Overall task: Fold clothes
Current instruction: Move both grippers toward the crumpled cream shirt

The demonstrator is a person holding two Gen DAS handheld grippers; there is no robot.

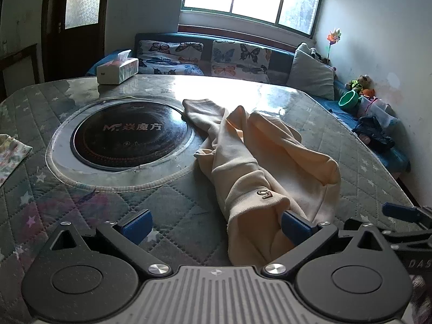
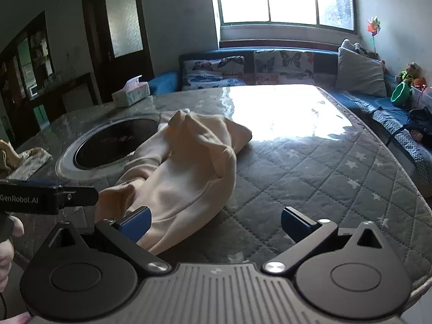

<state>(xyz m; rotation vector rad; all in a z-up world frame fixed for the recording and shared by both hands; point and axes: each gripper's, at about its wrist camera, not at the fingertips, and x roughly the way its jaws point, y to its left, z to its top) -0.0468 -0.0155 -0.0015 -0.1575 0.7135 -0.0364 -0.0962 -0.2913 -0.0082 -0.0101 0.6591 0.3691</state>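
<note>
A cream garment (image 1: 251, 167) lies crumpled on the quilted table (image 1: 81, 210), stretching from the near edge toward the round cooktop. It also shows in the right wrist view (image 2: 189, 167). My left gripper (image 1: 216, 226) is open, its near end of the cloth lying between the blue pads and against the right pad (image 1: 295, 228). My right gripper (image 2: 216, 225) is open, with the cloth's near hem touching its left pad (image 2: 136, 222). The left gripper's body (image 2: 48, 198) shows at the left of the right wrist view.
A round black induction cooktop (image 1: 129, 135) is set in the table, left of the garment. A tissue box (image 1: 117, 70) stands at the far left corner. A patterned cloth (image 1: 10, 154) lies at the left edge. A sofa with cushions (image 1: 205, 58) runs behind and right.
</note>
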